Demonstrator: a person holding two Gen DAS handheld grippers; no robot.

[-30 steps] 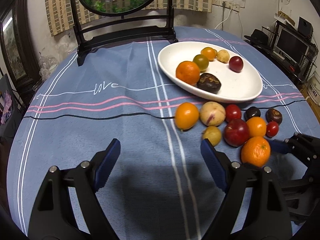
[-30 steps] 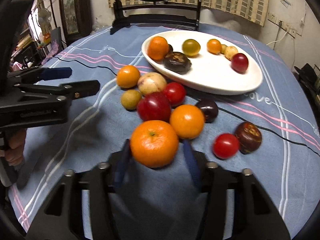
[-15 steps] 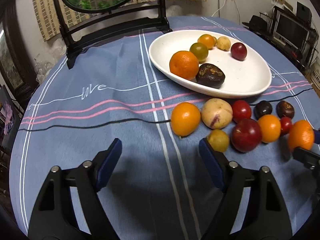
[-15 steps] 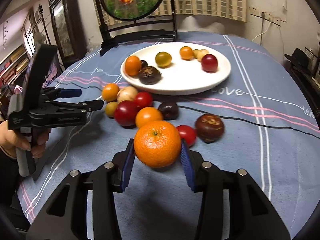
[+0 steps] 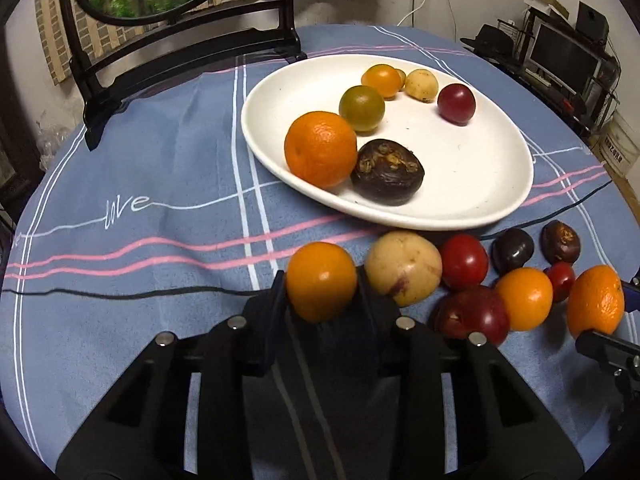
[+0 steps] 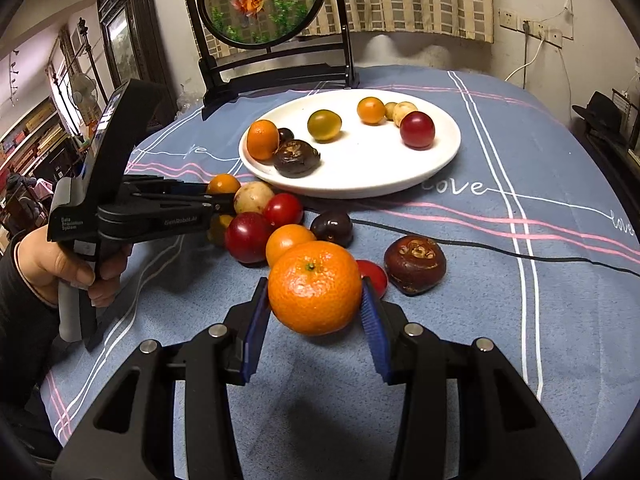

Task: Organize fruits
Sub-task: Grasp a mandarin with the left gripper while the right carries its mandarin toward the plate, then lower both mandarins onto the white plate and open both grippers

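Observation:
My left gripper (image 5: 322, 294) has its jaws closing around a small orange fruit (image 5: 320, 278) on the blue tablecloth, and both pads touch its sides. In the right wrist view the left gripper (image 6: 218, 200) reaches into the loose fruit cluster from the left. My right gripper (image 6: 314, 306) is shut on a large mandarin (image 6: 314, 286), held above the cloth in front of the cluster. The same mandarin (image 5: 596, 306) shows at the left wrist view's right edge. Behind the cluster, the white oval plate (image 5: 480, 184) holds several fruits.
Loose fruits lie by the plate: a pale yellow one (image 5: 402, 266), red ones (image 5: 464, 262), a dark red plum (image 5: 472, 312), an orange (image 5: 524, 298) and dark brown ones (image 6: 414, 264). A black-framed round screen (image 6: 260, 4) stands at the table's far edge. A person's hand (image 6: 60, 264) grips the left tool.
The left gripper moved forward to the small orange fruit and its wide-open jaws closed onto it. The right gripper drew back and rose slightly with the mandarin.

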